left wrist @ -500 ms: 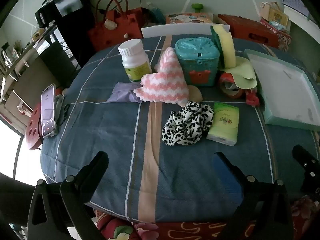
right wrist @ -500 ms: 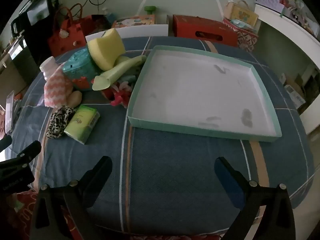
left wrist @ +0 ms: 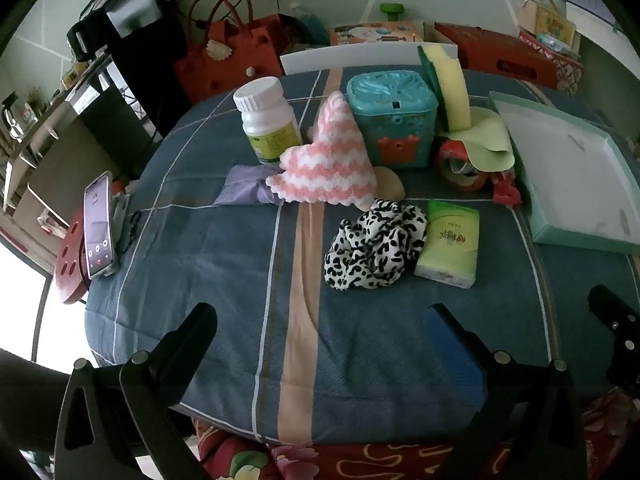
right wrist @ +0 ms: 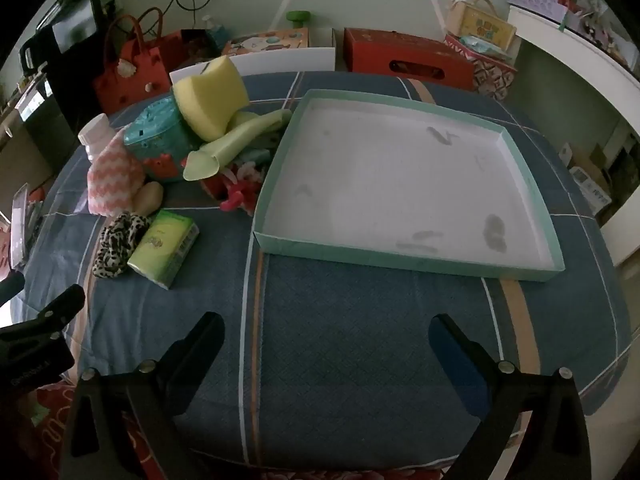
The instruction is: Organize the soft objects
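Note:
A leopard-print scrunchie (left wrist: 374,246) lies mid-table beside a green tissue pack (left wrist: 450,242). Behind them a pink-and-white knitted cloth (left wrist: 328,164) leans on a teal box (left wrist: 390,118), with a yellow sponge (left wrist: 450,88) and a green cloth (left wrist: 484,144) to the right. A shallow teal tray (right wrist: 404,258) with a white floor lies on the right. My left gripper (left wrist: 320,322) is open and empty at the table's near edge, short of the scrunchie. My right gripper (right wrist: 326,330) is open and empty in front of the tray.
A white pill bottle (left wrist: 270,120), a purple cloth (left wrist: 242,190), a tape roll (left wrist: 460,162) and a red clip (left wrist: 506,192) sit among the pile. A phone (left wrist: 97,224) stands at the table's left edge. Bags and boxes stand behind the table.

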Demonstrator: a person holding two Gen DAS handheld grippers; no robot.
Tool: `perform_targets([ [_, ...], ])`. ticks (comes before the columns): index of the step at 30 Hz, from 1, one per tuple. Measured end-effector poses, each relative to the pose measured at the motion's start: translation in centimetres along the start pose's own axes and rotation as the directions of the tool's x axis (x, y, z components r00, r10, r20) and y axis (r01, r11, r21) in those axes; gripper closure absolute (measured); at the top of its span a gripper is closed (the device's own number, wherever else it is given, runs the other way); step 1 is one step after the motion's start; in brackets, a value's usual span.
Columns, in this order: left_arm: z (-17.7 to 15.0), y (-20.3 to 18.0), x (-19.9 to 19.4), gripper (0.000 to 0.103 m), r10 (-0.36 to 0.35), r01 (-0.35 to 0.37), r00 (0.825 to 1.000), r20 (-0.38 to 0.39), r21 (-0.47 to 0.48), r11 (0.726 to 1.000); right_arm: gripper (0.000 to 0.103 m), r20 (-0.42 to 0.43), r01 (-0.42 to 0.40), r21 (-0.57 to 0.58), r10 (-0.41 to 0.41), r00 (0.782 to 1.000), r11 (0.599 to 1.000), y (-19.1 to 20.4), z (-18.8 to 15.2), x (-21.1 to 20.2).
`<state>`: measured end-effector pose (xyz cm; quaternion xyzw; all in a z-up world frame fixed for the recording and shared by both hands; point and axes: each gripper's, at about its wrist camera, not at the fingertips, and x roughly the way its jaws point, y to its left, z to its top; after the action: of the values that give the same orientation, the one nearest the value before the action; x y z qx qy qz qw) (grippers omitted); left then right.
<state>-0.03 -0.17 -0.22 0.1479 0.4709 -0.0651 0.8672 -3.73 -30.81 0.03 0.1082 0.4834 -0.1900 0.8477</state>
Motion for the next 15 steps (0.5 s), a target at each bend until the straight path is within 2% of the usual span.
perform_targets([
  [15,-0.02,-0.33,-0.01,0.000,0.017,-0.017,1.000,-0.004,0.018,1.000,0.000,-0.002,0.003,-0.001,-0.003,1.000,1.000,0.13,0.01,-0.04],
])
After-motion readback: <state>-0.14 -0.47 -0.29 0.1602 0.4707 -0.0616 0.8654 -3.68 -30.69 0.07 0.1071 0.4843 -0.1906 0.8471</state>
